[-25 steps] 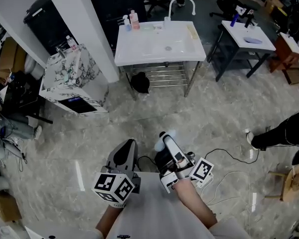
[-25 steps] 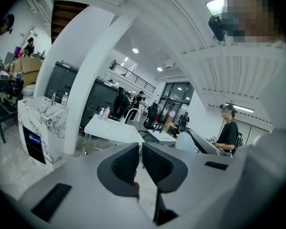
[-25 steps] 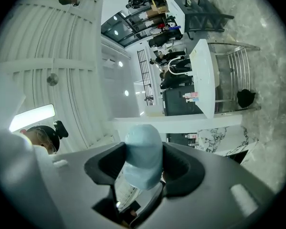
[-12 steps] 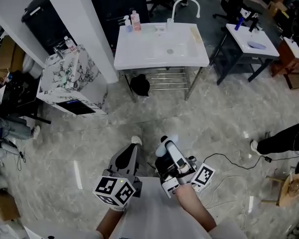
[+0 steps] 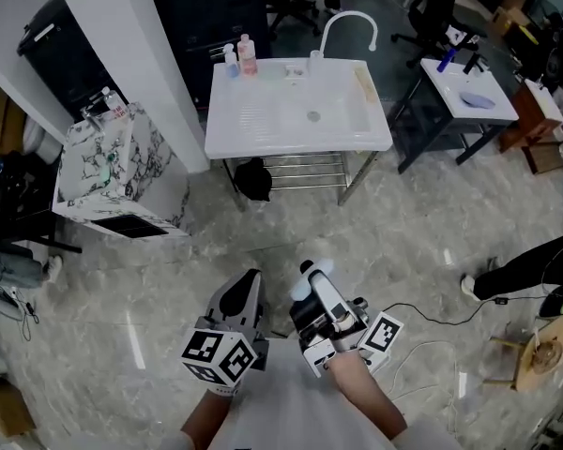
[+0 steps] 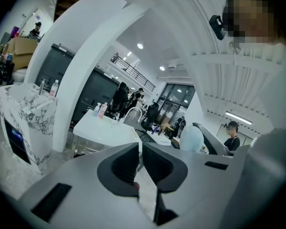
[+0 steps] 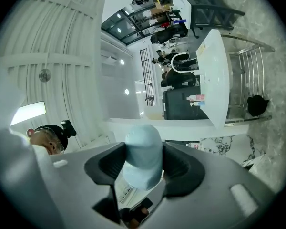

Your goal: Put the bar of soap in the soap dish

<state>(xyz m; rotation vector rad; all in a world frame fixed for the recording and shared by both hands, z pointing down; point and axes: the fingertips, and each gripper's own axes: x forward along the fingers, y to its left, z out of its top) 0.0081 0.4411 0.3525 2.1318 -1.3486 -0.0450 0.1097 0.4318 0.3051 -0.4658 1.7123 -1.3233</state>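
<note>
I had the right gripper (image 5: 311, 275) low in the head view, over the grey marbled floor (image 5: 413, 218), and its fingers were clamped on the pale blue rounded bar of soap (image 7: 143, 151). In the right gripper view the soap stood squarely between the two dark pads, pressed on both sides, with its rounded end poking out past them. The left gripper (image 5: 247, 284) hung just beside it, and in the left gripper view its fingers were drawn together with only a thin slit between them and nothing held there. Both grippers were well apart from the white rectangular sink surface on metal legs (image 5: 263, 120), which stood farther out across the floor. A curved white faucet (image 5: 349, 19) rose from that surface's far edge. Two small bottles, one clear and one pinkish (image 5: 240, 56), stood at its far left corner. A small pale thing lay near the far edge between the bottles and the faucet, too small for me to say whether it was the soap dish. A black bundle (image 5: 253, 178) sat on the floor under the surface's left end. To the left stood a white marble-patterned cabinet (image 5: 113, 172) against a wide white column (image 5: 122, 54), and to the right a small white side table (image 5: 474, 87). A loose white cable (image 5: 432, 340) trailed over the floor near my right side.
</note>
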